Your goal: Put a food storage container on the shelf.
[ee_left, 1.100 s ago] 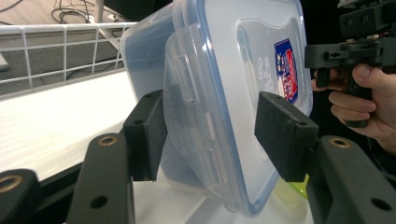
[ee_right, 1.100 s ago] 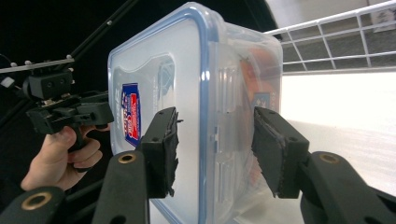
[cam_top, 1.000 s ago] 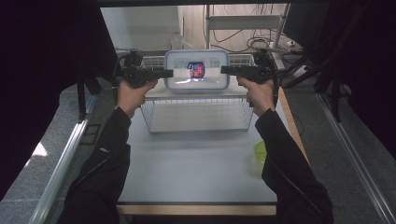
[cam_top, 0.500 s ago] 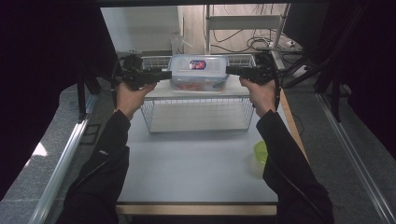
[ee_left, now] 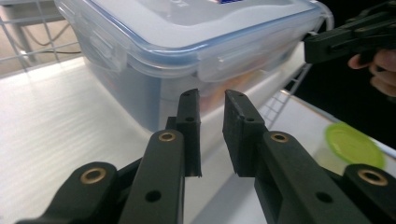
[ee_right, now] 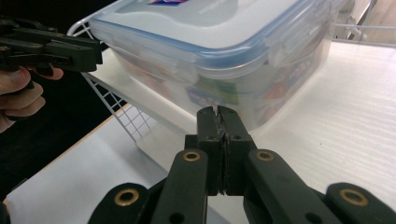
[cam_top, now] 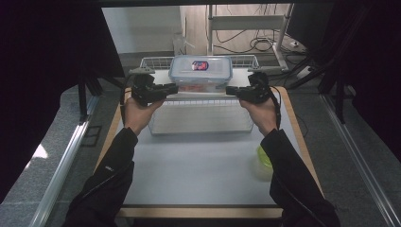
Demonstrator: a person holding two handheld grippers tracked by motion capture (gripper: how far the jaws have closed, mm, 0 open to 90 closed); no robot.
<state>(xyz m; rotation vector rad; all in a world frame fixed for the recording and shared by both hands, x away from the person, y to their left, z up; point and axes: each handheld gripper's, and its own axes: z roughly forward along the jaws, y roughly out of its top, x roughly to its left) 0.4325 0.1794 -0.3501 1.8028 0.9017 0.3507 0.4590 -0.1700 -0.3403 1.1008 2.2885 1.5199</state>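
Across the middle of the high view lay the white table (cam_top: 203,170), and on its far half stood the wire shelf rack (cam_top: 201,116), its upper deck reaching toward the top centre of the frame. On that deck, upper centre, sat the clear lidded container (cam_top: 200,73), flat on its base with the lid clipped on and coloured contents showing through its walls.

At centre left of that view the left gripper (cam_top: 171,88) pointed at the container's left end, and at centre right the right gripper (cam_top: 231,90) pointed at its right end. Neither was holding the box. Seen in the left gripper view, the left gripper (ee_left: 211,100) had its jaws slightly parted with nothing between them, just short of the container (ee_left: 196,42). Seen in the right gripper view, the right gripper (ee_right: 217,114) had its jaws pressed together and empty, just beside the container (ee_right: 215,51).

Judging by this, the placing of the box on the upper deck looked done; what remained seemed only drawing both hands away.

Smallest, at the lower right of the high view, a green lid (cam_top: 263,156) lay untouched on the table.
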